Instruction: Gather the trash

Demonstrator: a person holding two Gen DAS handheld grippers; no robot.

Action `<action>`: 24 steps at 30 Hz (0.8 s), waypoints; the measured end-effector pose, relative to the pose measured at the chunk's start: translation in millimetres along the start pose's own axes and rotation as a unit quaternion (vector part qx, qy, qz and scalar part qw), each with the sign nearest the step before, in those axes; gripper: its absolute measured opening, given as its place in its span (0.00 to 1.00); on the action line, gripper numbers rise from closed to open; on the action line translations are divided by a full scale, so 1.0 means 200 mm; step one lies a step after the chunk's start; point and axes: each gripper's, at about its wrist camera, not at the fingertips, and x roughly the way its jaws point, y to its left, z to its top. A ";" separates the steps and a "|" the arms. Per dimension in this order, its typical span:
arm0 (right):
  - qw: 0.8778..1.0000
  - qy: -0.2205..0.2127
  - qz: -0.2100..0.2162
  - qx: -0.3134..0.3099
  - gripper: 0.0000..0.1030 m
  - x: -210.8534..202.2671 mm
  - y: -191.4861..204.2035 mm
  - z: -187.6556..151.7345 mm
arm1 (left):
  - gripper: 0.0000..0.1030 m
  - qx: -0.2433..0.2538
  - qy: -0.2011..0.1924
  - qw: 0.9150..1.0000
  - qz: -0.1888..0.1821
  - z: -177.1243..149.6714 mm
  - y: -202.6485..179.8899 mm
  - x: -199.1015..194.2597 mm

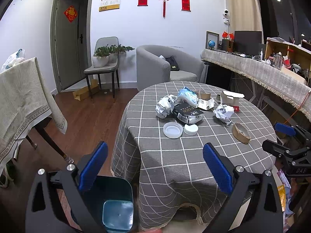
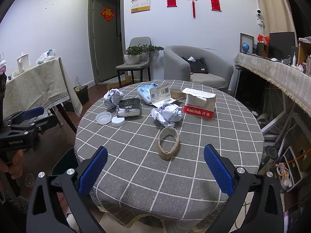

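The left gripper sits nearest, its blue pads spread wide with nothing between them, hovering over the near-left edge of the table. The right gripper is likewise wide open and empty, above the table's near edge.

The round table wears a grey checked cloth. Below its left edge stands a dark bin on the floor, open at the top; its bottom shows bare, with no trash visible inside.

The trash lies in a cluster on the far half of the table. Largest is a white and red box, its flap open, contents not visible. Left of it are a blue and white pack, a black pouch, and two paper balls. A torn cardboard ring lies nearest the right gripper, empty in the middle. Smallest are a clear lid, upturned and empty, and a white cap touching it.
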 end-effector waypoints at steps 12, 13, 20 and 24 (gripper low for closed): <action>1.000 0.000 -0.001 -0.002 0.97 0.00 0.01 0.00 | 0.97 -0.001 0.002 1.000 -0.001 0.00 0.00 0.01; 1.000 0.000 -0.001 -0.001 0.97 0.00 0.01 0.00 | 0.97 -0.001 0.002 1.000 -0.001 0.00 0.00 0.00; 1.000 0.000 -0.001 -0.003 0.97 0.01 0.02 0.00 | 0.96 -0.002 0.003 1.000 -0.003 0.00 0.00 0.01; 1.000 0.003 0.000 -0.007 0.97 0.02 0.03 0.00 | 0.96 0.003 0.001 1.000 0.001 -0.01 -0.01 0.01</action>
